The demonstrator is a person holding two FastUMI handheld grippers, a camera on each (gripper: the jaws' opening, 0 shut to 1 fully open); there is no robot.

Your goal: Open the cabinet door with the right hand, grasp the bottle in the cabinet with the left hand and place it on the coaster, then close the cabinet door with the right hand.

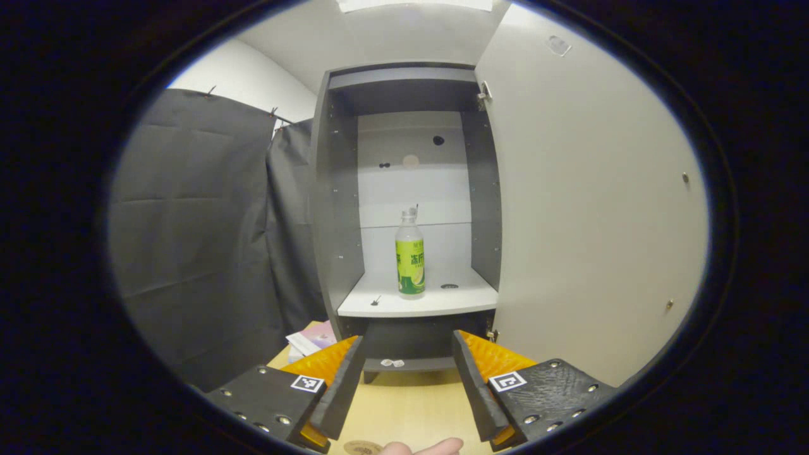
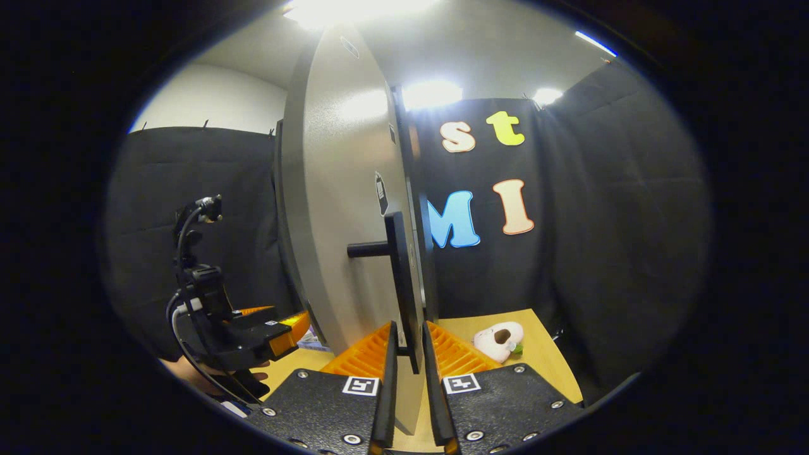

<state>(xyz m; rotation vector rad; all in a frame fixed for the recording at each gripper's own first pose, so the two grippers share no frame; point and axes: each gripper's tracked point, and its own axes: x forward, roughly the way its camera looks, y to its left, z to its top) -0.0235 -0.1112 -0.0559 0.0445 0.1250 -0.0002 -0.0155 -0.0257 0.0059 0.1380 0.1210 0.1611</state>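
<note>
Grippers, two. Right gripper (image 2: 409,357): fingers drawn close on either side of the handle (image 2: 399,278), a black vertical bar on a short post, at its lower end; whether both pads press on it cannot be told. Door (image 2: 335,215): grey, swung wide open, seen nearly edge-on in the right gripper view and as a broad pale panel in the left gripper view. Left gripper (image 1: 407,373): jaws spread wide, nothing held, aimed at the cabinet (image 1: 335,208) and well short of it; seen from the side in the right gripper view, left of the door. Bottle (image 1: 409,256): clear, green and yellow label, upright on the white shelf (image 1: 379,303) inside the cabinet, near the middle. Table (image 1: 404,411): light wood, under both grippers. Coaster (image 1: 362,448): brown disc, partly seen at the table's near edge. Toy (image 2: 499,340): pale, plush, on the table right of the door.
</note>
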